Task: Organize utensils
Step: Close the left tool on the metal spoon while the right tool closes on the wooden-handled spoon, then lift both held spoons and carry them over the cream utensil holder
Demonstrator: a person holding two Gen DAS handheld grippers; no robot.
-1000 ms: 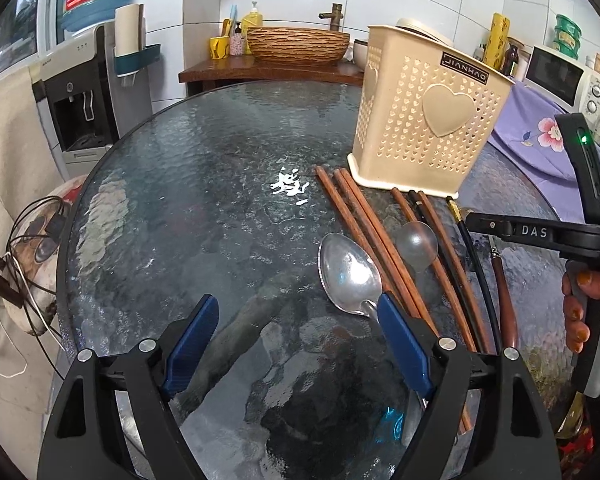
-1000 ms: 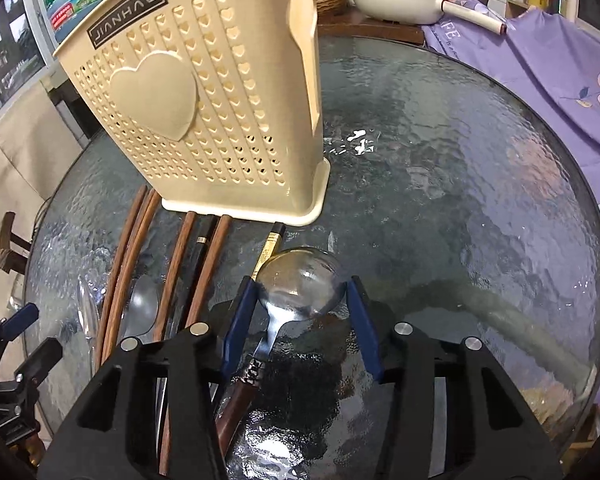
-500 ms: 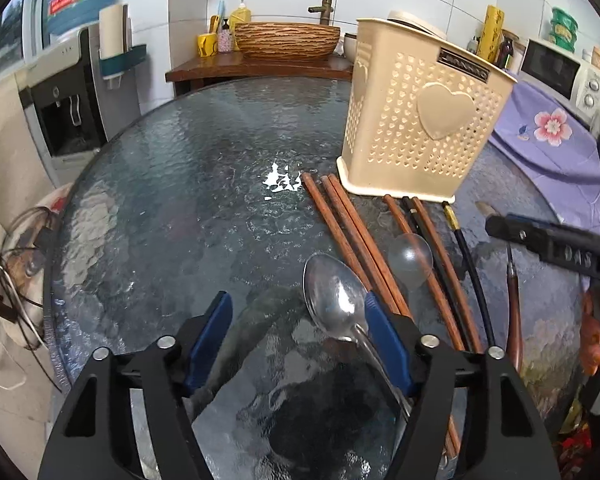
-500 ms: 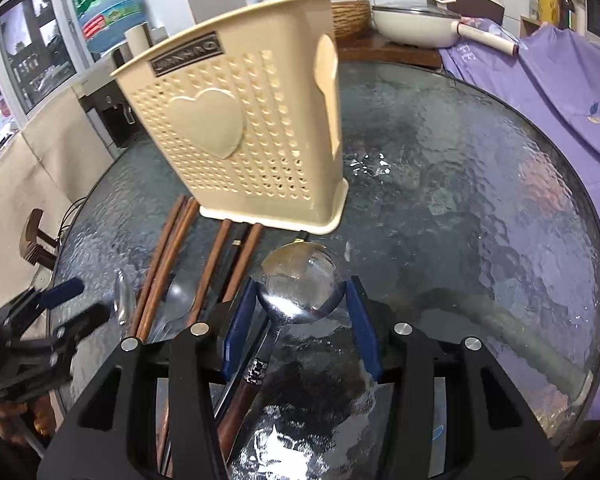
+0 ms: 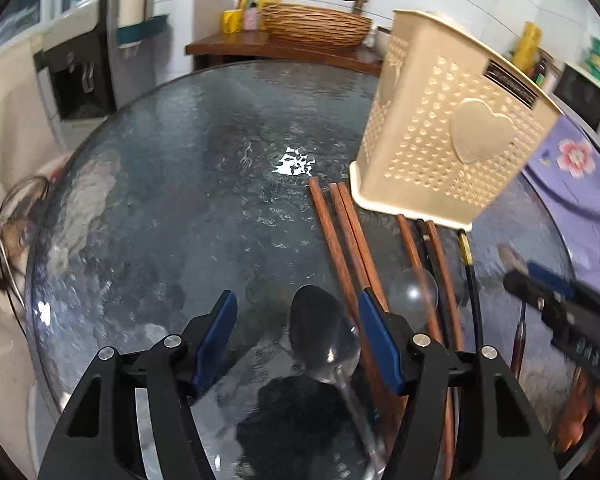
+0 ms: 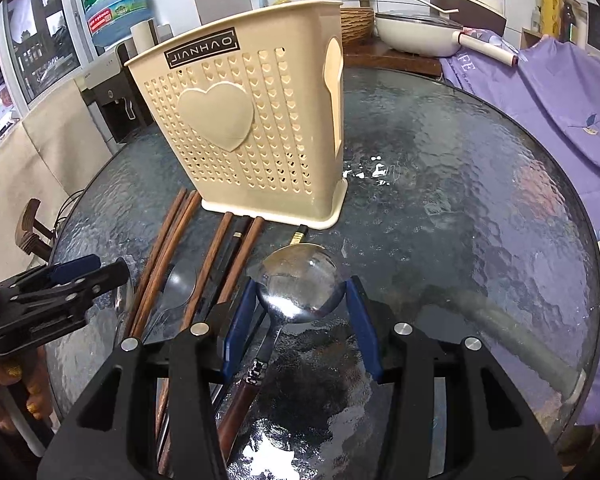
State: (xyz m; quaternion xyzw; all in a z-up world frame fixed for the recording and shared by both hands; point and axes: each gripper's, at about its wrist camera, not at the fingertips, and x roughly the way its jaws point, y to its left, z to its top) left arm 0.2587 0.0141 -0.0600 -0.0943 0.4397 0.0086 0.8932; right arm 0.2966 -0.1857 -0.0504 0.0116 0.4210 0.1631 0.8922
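Observation:
A cream perforated utensil basket [image 5: 448, 140] [image 6: 252, 136] stands on the round glass table [image 5: 180, 200]. Several brown chopsticks [image 5: 348, 240] [image 6: 168, 236] lie in front of it. My left gripper [image 5: 298, 332] is open around a metal spoon [image 5: 324, 332] lying on the glass. My right gripper [image 6: 300, 316] has its blue pads [image 6: 240, 320] at both sides of a wooden-handled metal spoon [image 6: 300, 284] and holds its bowl above the table. A second small spoon [image 5: 414, 292] [image 6: 178, 286] lies among the chopsticks.
A purple flowered cloth [image 6: 540, 92] covers the right side beyond the table. A wooden counter with a woven bowl [image 5: 312, 28] and a white pan [image 6: 416, 32] is behind. A water dispenser [image 5: 80, 72] stands at the left.
My right gripper has risen with the wooden-handled spoon, away from the basket base. My left gripper has moved right, so the metal spoon now lies between its fingers.

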